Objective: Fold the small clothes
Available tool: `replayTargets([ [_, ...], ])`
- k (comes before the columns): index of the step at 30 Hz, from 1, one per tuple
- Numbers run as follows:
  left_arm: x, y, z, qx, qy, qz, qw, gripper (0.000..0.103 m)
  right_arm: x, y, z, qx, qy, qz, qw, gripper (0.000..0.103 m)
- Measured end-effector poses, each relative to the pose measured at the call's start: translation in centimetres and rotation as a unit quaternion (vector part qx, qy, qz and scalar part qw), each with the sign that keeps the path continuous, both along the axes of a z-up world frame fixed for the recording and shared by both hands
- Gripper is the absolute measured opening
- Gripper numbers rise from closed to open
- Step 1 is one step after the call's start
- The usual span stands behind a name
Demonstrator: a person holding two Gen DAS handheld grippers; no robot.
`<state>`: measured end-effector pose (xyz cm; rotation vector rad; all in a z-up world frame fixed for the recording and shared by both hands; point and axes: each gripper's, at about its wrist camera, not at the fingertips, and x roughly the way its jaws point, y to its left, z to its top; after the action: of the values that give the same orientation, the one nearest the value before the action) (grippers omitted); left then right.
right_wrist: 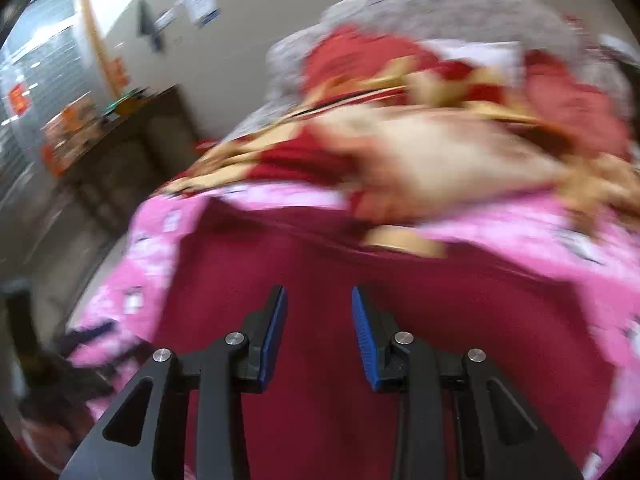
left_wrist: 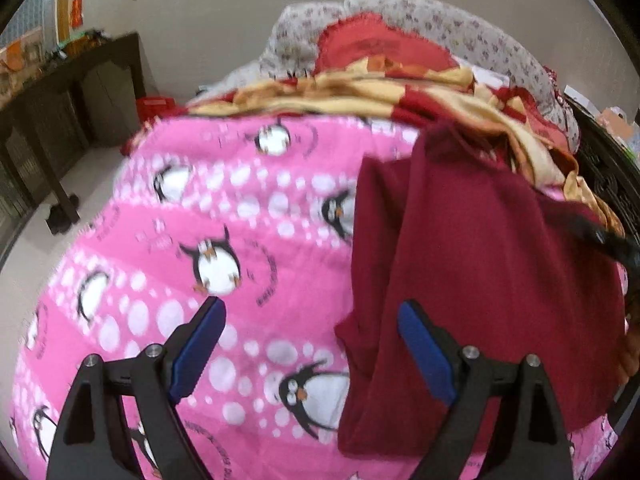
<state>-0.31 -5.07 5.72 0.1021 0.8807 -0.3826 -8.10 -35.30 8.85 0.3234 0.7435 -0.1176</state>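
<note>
A dark red garment [left_wrist: 480,280] lies on a pink blanket [left_wrist: 240,240] printed with penguins and white dots; it occupies the right part of the left wrist view, its left edge folded into a long vertical crease. In the right wrist view the same garment [right_wrist: 320,272] fills the lower centre, with the pink blanket [right_wrist: 560,240] showing on both sides; this view is heavily blurred.

Left claw [left_wrist: 312,308]: released, blue pads wide apart, holding nothing; one finger is over the blanket, the other over the garment's lower left part. Whether it touches the cloth cannot be told.

Right claw [right_wrist: 319,292]: released, pads parted by a narrower gap, nothing between them, poised over the middle of the garment.

Beyond the blanket's far edge lies a heap of red and cream cloth [left_wrist: 400,92], backed by a grey flowered cushion [left_wrist: 460,28]. At left, a dark wooden cabinet [left_wrist: 68,100] stands against a pale wall [left_wrist: 220,20].
</note>
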Motion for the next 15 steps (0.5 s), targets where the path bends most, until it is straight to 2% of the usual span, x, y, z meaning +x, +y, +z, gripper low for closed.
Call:
replayTargets([
  [3, 0.9, -1.0, 0.0, 0.0, 0.009, -0.003, 1.0, 0.092, -3.6, -3.7, 0.1, -0.002, -0.015, -0.047, 0.999, 0.045],
  [7, 1.5, -2.4, -0.6, 0.009, 0.019, -0.006, 0.9998, 0.092, -5.6, -8.5, -0.4, 0.001, -0.003, -0.118, 0.993, 0.044],
  [10, 1.7, -3.1, -1.7, 0.022, 0.029, -0.009, 0.9993, 0.092, -5.9, -11.0, -1.3, 0.036, -0.016, -0.15, 0.988, 0.044],
  [12, 1.8, -3.3, -2.2, 0.023, 0.035, -0.005, 0.9991, 0.092, -4.3, -12.4, -3.2, 0.038, 0.023, -0.155, 0.987, 0.044],
  [15, 1.8, -2.7, -2.0, 0.015, 0.04, -0.003, 0.9991, 0.092, -4.0, -13.4, -3.5, 0.049, 0.033, -0.159, 0.986, 0.044],
])
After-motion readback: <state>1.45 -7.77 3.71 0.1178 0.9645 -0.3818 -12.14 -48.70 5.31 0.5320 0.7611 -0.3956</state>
